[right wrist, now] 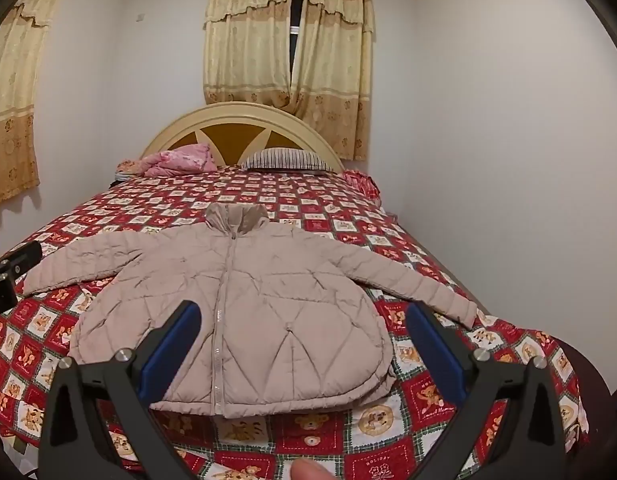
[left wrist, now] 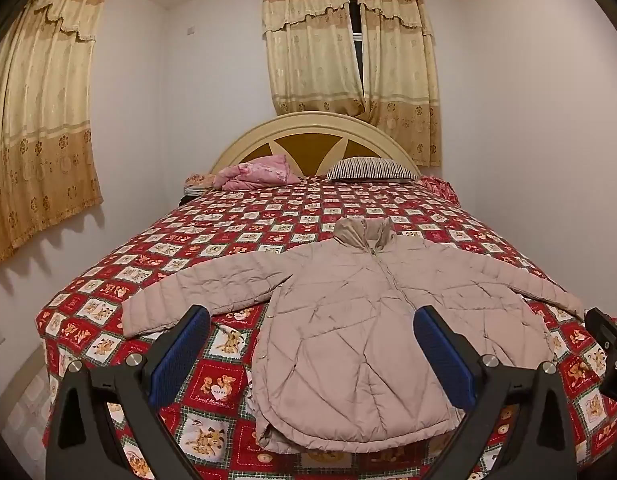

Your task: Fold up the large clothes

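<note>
A pale pink quilted puffer jacket (left wrist: pixel 348 320) lies face up and zipped on the near half of a bed covered by a red teddy-bear patchwork spread (left wrist: pixel 212 216), both sleeves thrown out to the sides, nothing folded yet. At left, the left gripper (left wrist: pixel 312 356) hovers above the jacket's lower left flank with its blue-padded jaws spread wide and nothing between them; the left sleeve cuff (left wrist: pixel 132 316) rests on the spread just beyond its left finger. At right, the right gripper (right wrist: pixel 304 352) hangs over the hem area, jaws equally wide and empty, with the right sleeve cuff (right wrist: pixel 464 312) lying near the bed's right edge. The collar (right wrist: pixel 236 216) points away toward the arched headboard (right wrist: pixel 236 128), the hem (right wrist: pixel 244 408) toward the foot of the bed, so the body's long axis runs head to foot while the sleeves stretch crosswise. The jacket looks light, puffy and soft, its shell probably slick, so a fold is likely to spring back; the cuffs and shoulder seams, where the padding thins, seem the surest places to pinch. A pink bundle (left wrist: pixel 256 174) and a striped pillow (left wrist: pixel 372 168) sit well apart at the head of the bed
</note>
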Demonstrator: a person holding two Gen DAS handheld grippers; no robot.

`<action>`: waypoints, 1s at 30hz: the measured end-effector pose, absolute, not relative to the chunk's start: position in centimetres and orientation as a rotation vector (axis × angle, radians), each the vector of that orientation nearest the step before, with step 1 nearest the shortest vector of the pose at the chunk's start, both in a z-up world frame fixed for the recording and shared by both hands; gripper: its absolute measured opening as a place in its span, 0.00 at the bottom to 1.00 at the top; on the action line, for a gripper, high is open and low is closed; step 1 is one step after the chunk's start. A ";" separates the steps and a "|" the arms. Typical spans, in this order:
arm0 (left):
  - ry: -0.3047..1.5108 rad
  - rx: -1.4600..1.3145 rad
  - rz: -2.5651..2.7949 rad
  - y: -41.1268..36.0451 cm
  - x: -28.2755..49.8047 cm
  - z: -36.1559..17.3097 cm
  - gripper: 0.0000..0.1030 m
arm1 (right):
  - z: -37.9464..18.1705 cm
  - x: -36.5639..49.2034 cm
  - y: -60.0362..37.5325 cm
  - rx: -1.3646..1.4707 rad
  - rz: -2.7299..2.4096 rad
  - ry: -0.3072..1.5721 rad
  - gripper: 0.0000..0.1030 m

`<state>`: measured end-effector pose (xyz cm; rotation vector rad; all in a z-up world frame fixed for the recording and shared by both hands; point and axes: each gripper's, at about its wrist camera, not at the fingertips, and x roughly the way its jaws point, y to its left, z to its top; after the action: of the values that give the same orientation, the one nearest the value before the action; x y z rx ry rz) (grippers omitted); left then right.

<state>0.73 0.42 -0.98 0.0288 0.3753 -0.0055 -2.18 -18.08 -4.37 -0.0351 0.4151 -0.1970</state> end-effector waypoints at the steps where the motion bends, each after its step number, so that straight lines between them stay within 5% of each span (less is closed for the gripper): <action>1: 0.379 0.026 -0.005 0.4 0.9 -0.9 0.99 | -4.4 -2.2 -18.1 -0.035 -0.198 0.415 1.00; 30: 0.382 0.034 -0.005 0.1 0.9 -1.2 0.99 | -4.5 -2.2 -18.2 -0.030 -0.196 0.416 1.00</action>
<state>0.86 0.14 -1.17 0.0336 0.3820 -0.0051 -2.21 -18.17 -4.54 -0.0301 0.4157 -0.1961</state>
